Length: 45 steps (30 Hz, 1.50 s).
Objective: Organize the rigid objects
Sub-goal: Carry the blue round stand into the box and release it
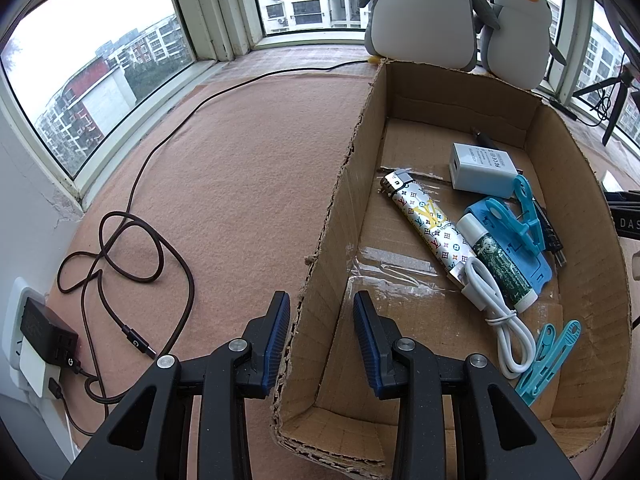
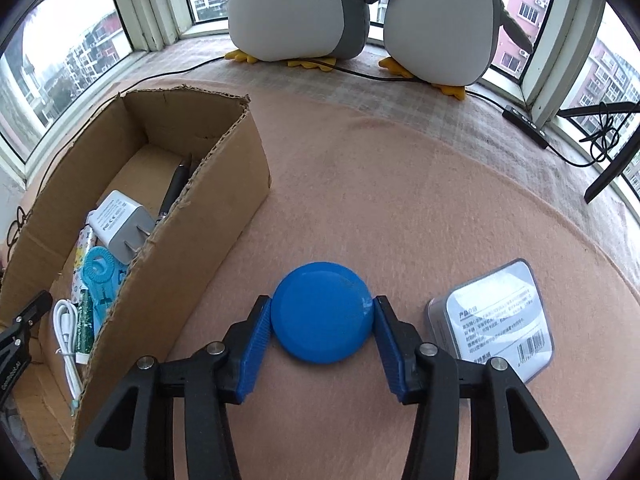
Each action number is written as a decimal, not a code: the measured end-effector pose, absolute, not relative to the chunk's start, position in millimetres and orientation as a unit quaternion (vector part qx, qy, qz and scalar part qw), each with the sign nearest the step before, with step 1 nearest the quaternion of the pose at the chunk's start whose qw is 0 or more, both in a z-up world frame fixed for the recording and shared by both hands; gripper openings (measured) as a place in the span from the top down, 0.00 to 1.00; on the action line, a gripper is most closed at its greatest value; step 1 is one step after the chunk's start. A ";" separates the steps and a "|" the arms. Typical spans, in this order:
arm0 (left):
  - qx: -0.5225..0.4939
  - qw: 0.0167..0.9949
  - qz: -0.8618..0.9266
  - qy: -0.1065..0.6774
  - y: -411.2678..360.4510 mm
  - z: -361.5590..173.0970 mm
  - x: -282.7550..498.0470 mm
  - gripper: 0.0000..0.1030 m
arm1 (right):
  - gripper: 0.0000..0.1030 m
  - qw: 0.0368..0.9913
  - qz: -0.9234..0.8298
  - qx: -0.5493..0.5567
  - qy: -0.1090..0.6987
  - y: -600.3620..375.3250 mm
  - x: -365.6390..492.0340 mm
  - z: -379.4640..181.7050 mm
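Gripping a round blue disc (image 2: pixel 323 312) by its edges, the right gripper (image 2: pixel 320 320) has its jaws pressed against both sides of it, the disc sitting low over the peach felt-covered bench (image 2: pixel 400 200). Just to its right lies a clear-lidded case (image 2: pixel 494 320) with a printed label. The left gripper (image 1: pixel 322 320) stands with its jaws apart, straddling the near left wall of the cardboard box (image 1: pixel 332 216), one pad outside and one inside, not pinching it. Inside the box lie a patterned lighter (image 1: pixel 428 224), a coiled white cable (image 1: pixel 496 312), a green tube (image 1: pixel 500 264), blue clips (image 1: pixel 528 216) and, further back, a white charger (image 1: pixel 480 168). Left of the box a dark cable (image 1: pixel 132 256) loops across the felt. Beyond everything, two plush penguins (image 2: pixel 360 12) sit against the window.
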State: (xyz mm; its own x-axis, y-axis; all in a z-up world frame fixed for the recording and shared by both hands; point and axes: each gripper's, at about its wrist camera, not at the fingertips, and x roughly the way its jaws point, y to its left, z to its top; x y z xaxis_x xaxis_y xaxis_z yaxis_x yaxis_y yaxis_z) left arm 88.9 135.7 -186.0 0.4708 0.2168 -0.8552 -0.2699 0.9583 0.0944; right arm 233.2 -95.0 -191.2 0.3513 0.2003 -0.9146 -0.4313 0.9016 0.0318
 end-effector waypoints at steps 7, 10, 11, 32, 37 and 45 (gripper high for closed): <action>-0.027 0.857 0.142 0.494 135.1 -186.3 88.7 0.65 | 0.55 0.822 0.199 -0.086 0.526 -102.6 219.0 -179.1; -0.027 0.857 0.142 0.494 135.0 -186.3 88.7 0.65 | 0.55 0.828 0.203 -0.072 0.519 -107.0 213.3 -167.3; -0.027 0.857 0.142 0.494 135.2 -186.4 88.5 0.65 | 0.55 0.829 0.205 -0.067 0.516 -108.1 211.7 -162.7; -0.027 0.857 0.142 0.494 134.3 -185.9 88.5 0.65 | 0.55 0.848 0.278 -0.073 0.445 -41.1 212.2 -92.1; -0.027 0.857 0.143 0.494 134.2 -185.9 88.5 0.65 | 0.55 0.844 0.281 -0.077 0.450 -28.3 219.7 -99.3; -0.027 0.857 0.142 0.494 134.1 -185.9 88.5 0.65 | 0.55 0.835 0.273 -0.104 0.466 -10.5 231.5 -121.6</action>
